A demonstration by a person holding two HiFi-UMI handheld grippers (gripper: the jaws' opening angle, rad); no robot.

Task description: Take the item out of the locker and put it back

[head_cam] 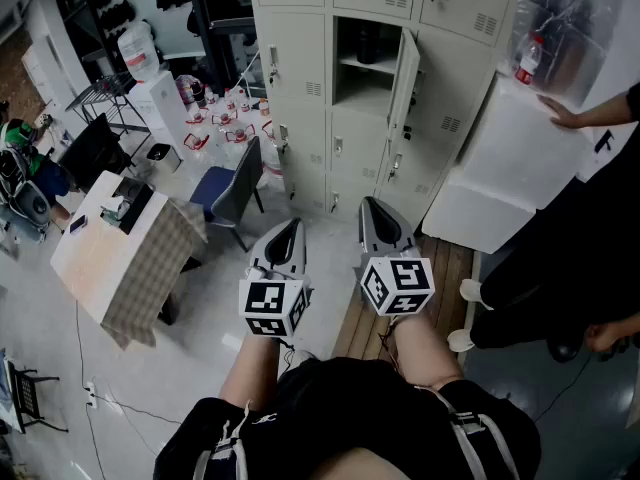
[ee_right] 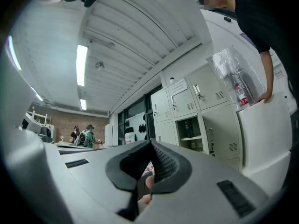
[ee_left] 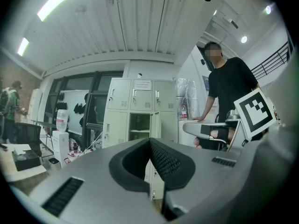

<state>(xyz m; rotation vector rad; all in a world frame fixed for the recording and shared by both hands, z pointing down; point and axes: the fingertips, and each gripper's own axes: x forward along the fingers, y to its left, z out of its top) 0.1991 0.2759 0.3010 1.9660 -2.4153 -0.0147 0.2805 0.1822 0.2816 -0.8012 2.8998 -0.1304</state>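
The left gripper [ee_left: 150, 143] and the right gripper [ee_right: 151, 143] both have their jaws closed together, holding nothing. The open locker [head_cam: 365, 88] contains a dark item [head_cam: 367, 44], perhaps a bottle.

Strip lights [ee_left: 60, 1] on the ceiling [ee_left: 140, 22] fill the room with even, cool brightness, so the pale lockers [head_cam: 300, 78] far ahead read clearly and shadows on the floor [head_cam: 200, 348] are soft. Both gripper views bulge and curve toward dark round borders, where the strips glare white and detail smears.
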